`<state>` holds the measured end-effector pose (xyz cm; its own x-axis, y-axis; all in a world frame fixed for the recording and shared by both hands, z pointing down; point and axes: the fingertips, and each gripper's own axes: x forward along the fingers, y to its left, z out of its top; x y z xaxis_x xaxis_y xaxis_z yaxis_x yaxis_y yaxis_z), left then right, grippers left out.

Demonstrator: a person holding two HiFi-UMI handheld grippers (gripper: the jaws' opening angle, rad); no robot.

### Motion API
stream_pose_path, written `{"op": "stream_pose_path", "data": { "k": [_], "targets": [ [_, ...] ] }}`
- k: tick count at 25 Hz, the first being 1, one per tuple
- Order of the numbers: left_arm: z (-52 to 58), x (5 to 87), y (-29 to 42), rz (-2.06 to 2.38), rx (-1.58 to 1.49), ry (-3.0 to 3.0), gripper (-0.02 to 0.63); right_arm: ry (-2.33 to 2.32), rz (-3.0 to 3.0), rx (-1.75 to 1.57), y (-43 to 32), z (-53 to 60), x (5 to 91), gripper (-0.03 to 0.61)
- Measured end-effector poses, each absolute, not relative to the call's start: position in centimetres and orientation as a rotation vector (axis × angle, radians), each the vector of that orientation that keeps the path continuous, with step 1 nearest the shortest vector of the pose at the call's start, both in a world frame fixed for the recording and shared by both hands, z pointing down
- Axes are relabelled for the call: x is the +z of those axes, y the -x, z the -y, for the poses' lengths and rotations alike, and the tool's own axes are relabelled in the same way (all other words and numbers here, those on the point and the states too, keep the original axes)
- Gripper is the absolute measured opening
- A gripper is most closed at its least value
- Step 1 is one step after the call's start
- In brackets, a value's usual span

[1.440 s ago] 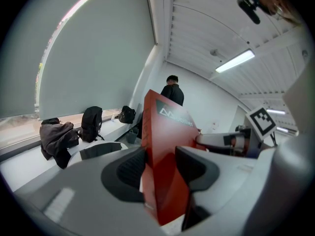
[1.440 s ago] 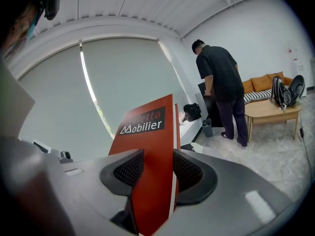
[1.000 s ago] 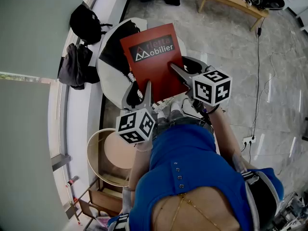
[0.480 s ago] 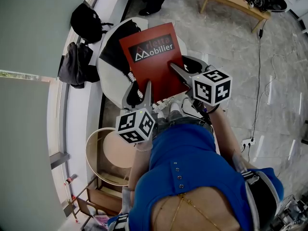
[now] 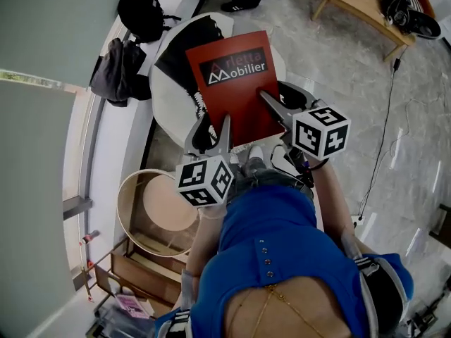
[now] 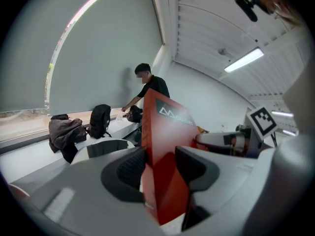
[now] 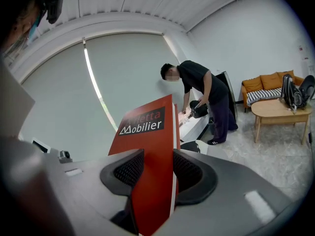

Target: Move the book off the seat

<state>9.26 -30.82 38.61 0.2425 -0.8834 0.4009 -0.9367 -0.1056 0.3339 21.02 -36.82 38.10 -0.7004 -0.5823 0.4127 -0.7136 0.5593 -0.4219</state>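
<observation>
A red book [image 5: 236, 83] with "Mobilier" on its cover is held over the round white-and-black seat [image 5: 173, 94]. My left gripper [image 5: 220, 127] is shut on the book's near left edge, and the book [image 6: 165, 132] stands upright between its dark pads [image 6: 129, 168]. My right gripper [image 5: 273, 104] is shut on the near right edge. In the right gripper view the book [image 7: 145, 132] fills the gap between the ribbed pads [image 7: 189, 173]. Whether the book's far end still touches the seat is unclear.
A black backpack [image 5: 144, 13] and a grey jacket [image 5: 116, 69] lie on the window ledge. A round wooden table [image 5: 151, 213] stands at my near left. A person [image 7: 204, 92] stands by the ledge. A wooden coffee table [image 7: 278, 109] and an orange sofa [image 7: 268, 85] are at right.
Both grips on the book are unchanged. The head view has shifted a little, so the seat and ledge sit slightly higher and further right in the picture.
</observation>
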Motion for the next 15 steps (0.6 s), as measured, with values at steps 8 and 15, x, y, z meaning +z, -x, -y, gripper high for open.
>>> {"op": "stream_pose_path", "data": {
  "k": [8, 15],
  "targets": [
    [25.8, 41.0, -2.4, 1.871, 0.069, -1.756, 0.183, -0.760, 2.611, 0.864, -12.4, 34.7, 40.9, 0.172],
    [15.6, 41.0, 7.9, 2.108, -0.049, -1.468, 0.183, -0.381, 2.645, 0.769, 0.9, 27.0, 40.8, 0.172]
  ]
}}
